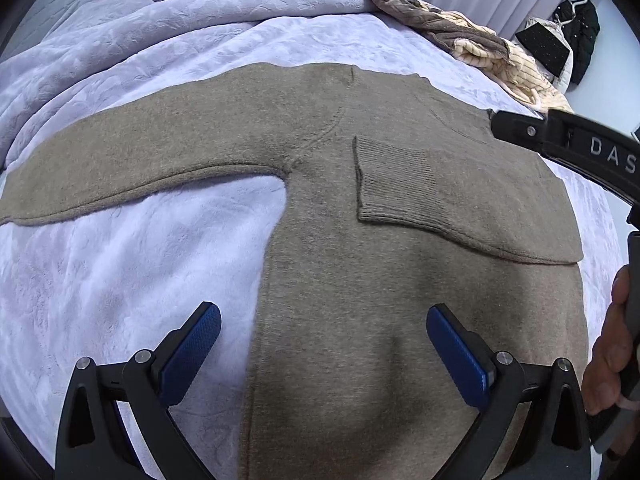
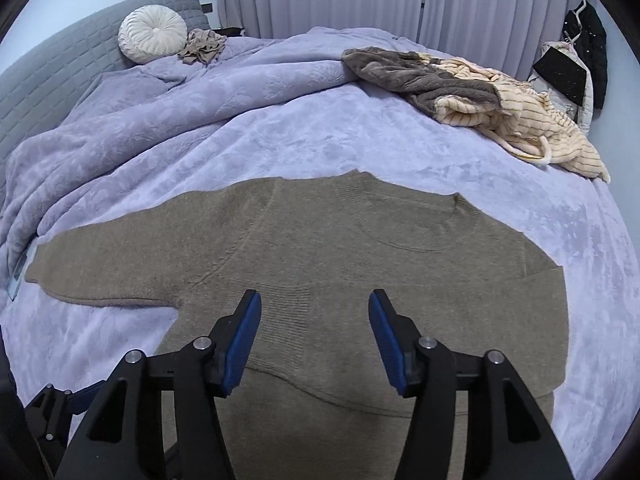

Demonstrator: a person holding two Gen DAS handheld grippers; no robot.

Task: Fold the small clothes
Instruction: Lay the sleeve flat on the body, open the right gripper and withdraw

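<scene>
Brown sweater lies flat on the lavender bedspread, right sleeve folded across the chest; left sleeve at nine o'clock awaits folding. Left gripper and right gripper both gape, holding nothing.

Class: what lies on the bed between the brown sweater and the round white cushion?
Only rumpled lilac blanket between sweater and cushion; the right wrist view shows it.

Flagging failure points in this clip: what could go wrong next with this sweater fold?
The folded sleeve lies loose across the sweater; tugging the body could slide it off. The other sleeve stretches far left, so a grab near its cuff may drag the plush blanket too.
</scene>
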